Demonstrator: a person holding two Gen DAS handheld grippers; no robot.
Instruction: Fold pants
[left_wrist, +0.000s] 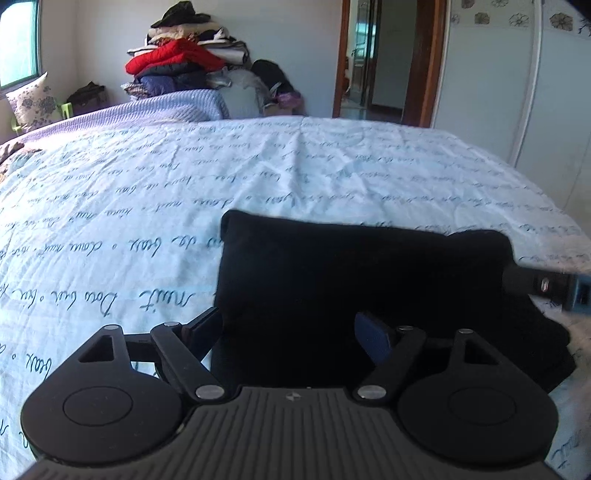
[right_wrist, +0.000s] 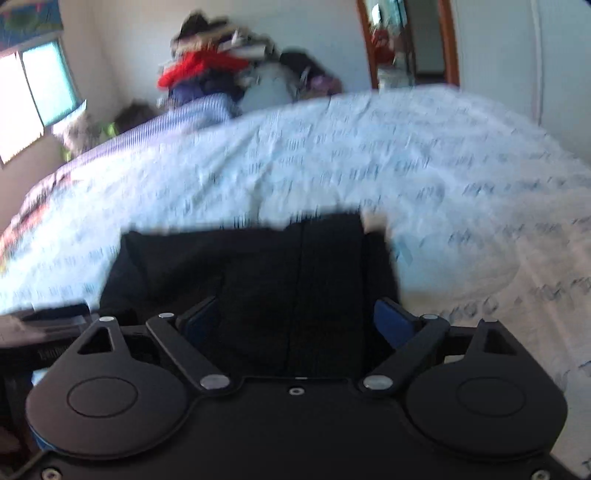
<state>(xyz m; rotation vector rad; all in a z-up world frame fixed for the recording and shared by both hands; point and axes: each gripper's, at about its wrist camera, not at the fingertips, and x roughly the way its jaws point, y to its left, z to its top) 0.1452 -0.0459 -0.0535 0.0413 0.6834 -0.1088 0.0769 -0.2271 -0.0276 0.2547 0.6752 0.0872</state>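
Left wrist view: the black pants lie on the bed as a compact folded block, directly ahead of the left gripper, whose fingers are spread with nothing between them. The right gripper reaches in at the block's right edge.

Right wrist view, blurred: right gripper released, fingers wide over the pants. Judging from this, the fold looks nearly done; press the edges flat and square gently, without dragging the top layer

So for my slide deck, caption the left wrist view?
Open left gripper over folded black pants on a script-printed bedsheet.
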